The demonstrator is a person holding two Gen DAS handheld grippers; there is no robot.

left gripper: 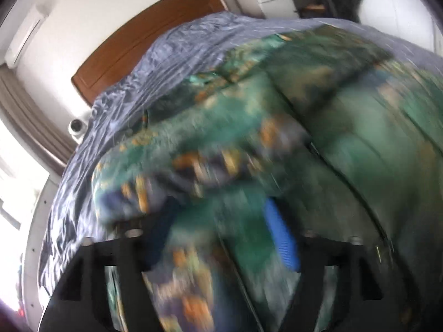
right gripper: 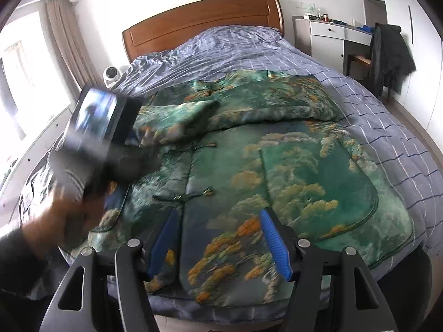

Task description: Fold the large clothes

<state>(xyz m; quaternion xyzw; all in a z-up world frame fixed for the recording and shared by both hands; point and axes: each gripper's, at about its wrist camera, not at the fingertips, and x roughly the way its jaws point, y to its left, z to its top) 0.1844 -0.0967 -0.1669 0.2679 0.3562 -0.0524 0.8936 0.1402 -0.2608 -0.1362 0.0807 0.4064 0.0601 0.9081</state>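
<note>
A green padded jacket with orange cloud print lies spread on the bed, its left sleeve folded in across the chest. My right gripper hovers open over the jacket's lower hem, and its blue fingers hold nothing. In the left wrist view everything is smeared by motion. My left gripper stands with its fingers wide apart just above the jacket, and I see no pad pressing on cloth. Its blurred body and the hand holding it show over the jacket's left side.
The bed cover is blue-grey check, with a wooden headboard behind. A small white round device sits at the bed's far left. A white dresser and a chair draped with a dark garment stand at the right. Curtains hang left.
</note>
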